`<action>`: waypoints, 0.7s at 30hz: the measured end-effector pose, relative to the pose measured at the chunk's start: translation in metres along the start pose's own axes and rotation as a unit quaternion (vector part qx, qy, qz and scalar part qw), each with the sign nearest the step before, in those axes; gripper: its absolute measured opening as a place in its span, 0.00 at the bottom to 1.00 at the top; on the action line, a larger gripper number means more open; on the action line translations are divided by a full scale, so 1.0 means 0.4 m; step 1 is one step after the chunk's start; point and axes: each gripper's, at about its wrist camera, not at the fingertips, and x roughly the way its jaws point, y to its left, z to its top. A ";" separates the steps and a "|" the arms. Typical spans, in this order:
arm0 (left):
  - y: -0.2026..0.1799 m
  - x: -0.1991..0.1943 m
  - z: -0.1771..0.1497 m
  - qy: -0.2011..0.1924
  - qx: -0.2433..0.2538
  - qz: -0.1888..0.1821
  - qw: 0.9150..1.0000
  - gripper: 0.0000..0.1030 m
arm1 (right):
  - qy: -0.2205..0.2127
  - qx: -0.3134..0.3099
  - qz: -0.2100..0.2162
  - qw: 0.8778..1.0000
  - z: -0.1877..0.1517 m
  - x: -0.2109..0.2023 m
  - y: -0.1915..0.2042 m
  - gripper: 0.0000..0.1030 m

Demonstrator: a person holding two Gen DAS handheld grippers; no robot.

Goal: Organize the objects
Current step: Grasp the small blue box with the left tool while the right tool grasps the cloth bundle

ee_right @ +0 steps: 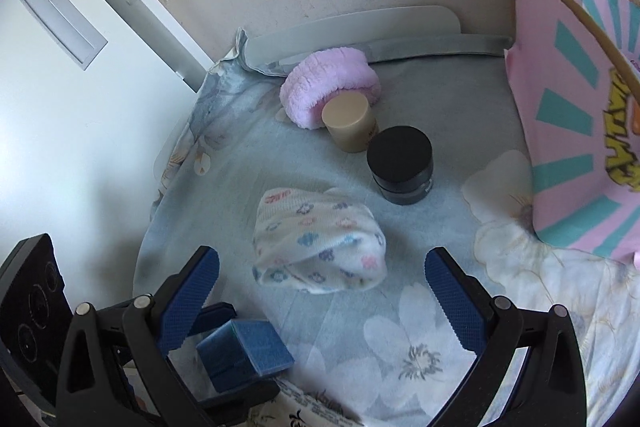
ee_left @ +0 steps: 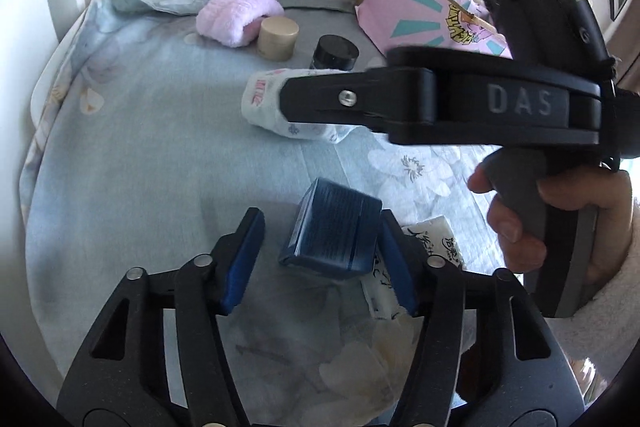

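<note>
Two tongs work over a bench draped in a pale blue floral cloth point(ee_right: 240, 163). Pink carton point(ee_right: 576, 131): stands to the right of the right tongs point(ee_right: 322, 277), against the wall. Right tongs: wide open, holding nothing; in the left wrist view their black body crosses above the left tongs point(ee_left: 320, 247), gripped by the person's right hand point(ee_left: 560, 223). Left tongs: open, holding nothing; the right pad point(ee_left: 396, 263) is touching or nearly touching the blue box. Floral sock roll point(ee_right: 320, 239): lies on the cloth between and just ahead of the right tongs' pads. Pink towel roll point(ee_right: 320, 83): farthest ahead of the right tongs, near the wall. Blue box point(ee_left: 332, 227): tilted on the cloth between the left tongs' pads, nearer the right one. Printed white packet point(ee_left: 436, 239): just right of the left tongs. Black jar point(ee_right: 400, 163): ahead and slightly right of the sock roll. Beige jar point(ee_right: 348, 123): touching the towel roll, just behind the black jar.
</note>
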 end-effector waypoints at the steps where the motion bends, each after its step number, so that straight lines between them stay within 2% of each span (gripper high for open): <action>1: 0.000 0.002 0.001 -0.001 0.002 -0.001 1.000 0.48 | -0.001 -0.001 0.000 1.000 0.004 0.005 0.002 0.98; 6: -0.003 0.008 0.007 -0.003 0.003 -0.013 1.000 0.38 | 0.007 -0.010 -0.003 1.000 0.013 0.025 0.008 0.82; 7: -0.004 0.008 0.007 -0.004 0.006 -0.012 1.000 0.38 | 0.010 -0.011 -0.004 1.000 0.013 0.030 0.008 0.81; 12: -0.005 0.008 0.007 -0.004 0.010 -0.012 1.000 0.36 | 0.011 -0.028 -0.013 0.999 0.014 0.035 0.014 0.60; 21: -0.002 -0.007 0.008 -0.001 0.009 -0.008 1.000 0.34 | 0.002 -0.019 0.000 1.000 0.018 0.020 0.014 0.56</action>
